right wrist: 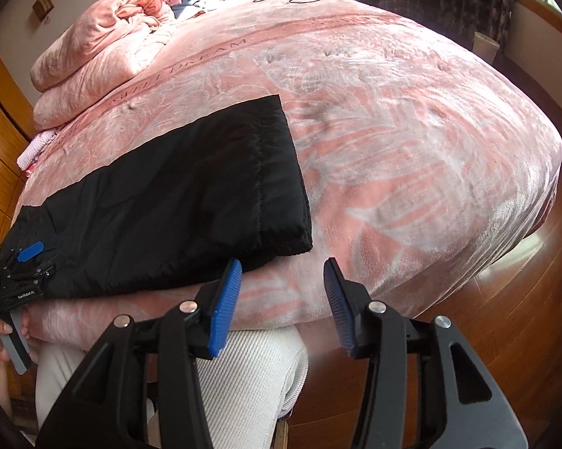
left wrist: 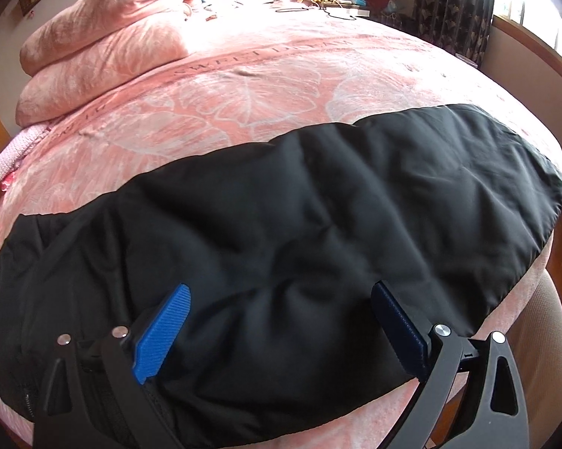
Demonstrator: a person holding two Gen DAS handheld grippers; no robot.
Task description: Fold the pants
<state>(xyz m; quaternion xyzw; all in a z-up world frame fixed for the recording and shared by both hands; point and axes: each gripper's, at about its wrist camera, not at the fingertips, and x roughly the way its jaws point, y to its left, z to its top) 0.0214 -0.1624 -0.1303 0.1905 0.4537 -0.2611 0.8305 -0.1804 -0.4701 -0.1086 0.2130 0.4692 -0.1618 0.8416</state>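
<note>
Black padded pants point(left wrist: 281, 224) lie flat along the near edge of the bed, legs folded together, hem end to the right point(right wrist: 277, 187). My left gripper point(left wrist: 281, 299) is open and hovers over the pants near the waist end, fingers apart above the fabric. It also shows at the far left of the right wrist view point(right wrist: 30, 252). My right gripper point(right wrist: 282, 273) is open and empty, just off the bed's near edge, below the hem end of the pants.
The bed is covered by a pink leaf-patterned blanket point(left wrist: 262, 86). A folded pink quilt point(left wrist: 105, 37) sits at the back left. Cluttered items lie by the headboard point(left wrist: 337, 0). The person's light trousers point(right wrist: 243, 374) and a wooden floor point(right wrist: 524, 299) are below.
</note>
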